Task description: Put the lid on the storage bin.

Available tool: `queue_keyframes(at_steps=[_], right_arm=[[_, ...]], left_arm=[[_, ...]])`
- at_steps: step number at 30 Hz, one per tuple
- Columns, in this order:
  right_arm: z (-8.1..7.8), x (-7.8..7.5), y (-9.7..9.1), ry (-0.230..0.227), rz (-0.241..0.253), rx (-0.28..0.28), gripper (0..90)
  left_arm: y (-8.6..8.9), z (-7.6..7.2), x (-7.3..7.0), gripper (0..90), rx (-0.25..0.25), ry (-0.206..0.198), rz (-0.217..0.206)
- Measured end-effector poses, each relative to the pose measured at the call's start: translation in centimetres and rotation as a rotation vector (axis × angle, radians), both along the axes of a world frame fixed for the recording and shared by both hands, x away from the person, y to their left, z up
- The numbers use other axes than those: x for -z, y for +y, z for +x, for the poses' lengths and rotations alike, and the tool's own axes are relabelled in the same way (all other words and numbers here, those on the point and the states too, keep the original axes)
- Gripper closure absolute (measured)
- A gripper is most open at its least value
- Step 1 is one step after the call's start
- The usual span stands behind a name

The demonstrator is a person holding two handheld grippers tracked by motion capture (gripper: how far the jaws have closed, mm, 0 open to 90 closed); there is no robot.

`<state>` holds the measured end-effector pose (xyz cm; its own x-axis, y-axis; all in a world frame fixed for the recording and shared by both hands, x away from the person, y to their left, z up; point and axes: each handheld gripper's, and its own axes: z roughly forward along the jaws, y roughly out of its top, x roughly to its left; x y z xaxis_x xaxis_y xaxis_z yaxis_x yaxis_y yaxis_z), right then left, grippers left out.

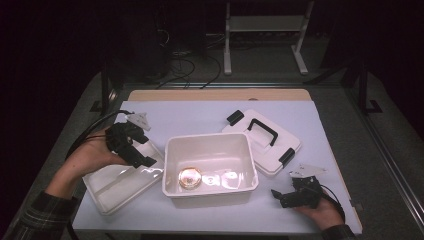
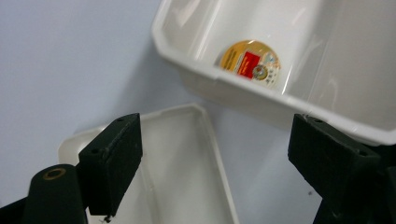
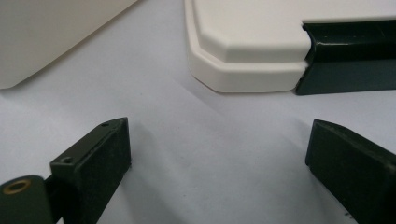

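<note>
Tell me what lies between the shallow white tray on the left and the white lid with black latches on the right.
The deep white plastic bin sits between the shallow tray and the lid, with a round gold-labelled disc inside it, as the high view shows.

On the table I count 1 deep white bin (image 1: pixel 210 170), 1 shallow white tray (image 1: pixel 117 182), 1 white lid (image 1: pixel 260 140) with 2 black latches, 1 round gold tin (image 1: pixel 190 178), and 2 hand-held grippers.
</note>
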<state>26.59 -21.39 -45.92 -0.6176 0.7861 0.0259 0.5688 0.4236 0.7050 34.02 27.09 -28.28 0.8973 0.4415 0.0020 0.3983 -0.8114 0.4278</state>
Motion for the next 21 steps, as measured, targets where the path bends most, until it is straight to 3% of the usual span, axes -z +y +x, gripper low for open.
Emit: queue_keyframes(at_steps=[12,21], right_arm=[[0.0,0.0,0.0,0.000,0.000,0.000,6.3],[0.0,0.0,0.0,0.000,0.000,0.000,6.3]], left_arm=[[4.3,-0.1,2.8,23.0,-0.144,0.003,-0.001],[6.6,-0.5,5.8,36.1,-0.234,-0.011,0.023]])
